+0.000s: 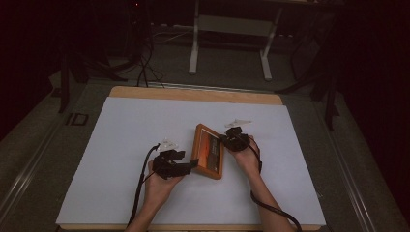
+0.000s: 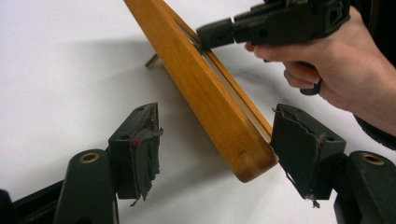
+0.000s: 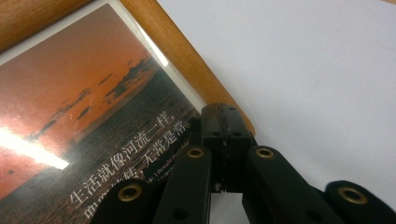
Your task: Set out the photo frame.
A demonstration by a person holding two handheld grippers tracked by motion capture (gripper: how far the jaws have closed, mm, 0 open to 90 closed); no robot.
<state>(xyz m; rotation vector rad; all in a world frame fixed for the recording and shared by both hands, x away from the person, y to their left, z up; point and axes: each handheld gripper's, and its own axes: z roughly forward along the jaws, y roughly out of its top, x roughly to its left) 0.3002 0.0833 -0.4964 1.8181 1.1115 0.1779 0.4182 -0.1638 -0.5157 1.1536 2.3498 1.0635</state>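
Centrally on the white sheet covering the desk, somewhat toward the near edge and right of its midline, stands a wooden picture frame propped at a tilt, its long axis running roughly from the near edge toward the far edge with a slight lean to the left at the far end. The right claw meets the frame from the right-hand side; in the right gripper view its jaws are drawn together, pinching the frame's wooden rim beside the sunset print with Chinese lettering. The left claw lies at the frame's near left corner; in the left gripper view its jaws stand apart, one worn pad clear of the wood on one side, the other pad just beside or barely touching the rounded corner, without pressing on it. A thin back support shows behind the frame, resting on the sheet. Judged from this arrangement, the frame hangs on the right claw's grip alone, while the left claw is the nearer one to the lower corner and straddles it across the frame's thickness. Any coming move therefore turns on that corner lying directly ahead of the left claw, between its parted jaws, with the frame's length stretching away from it toward the far edge.
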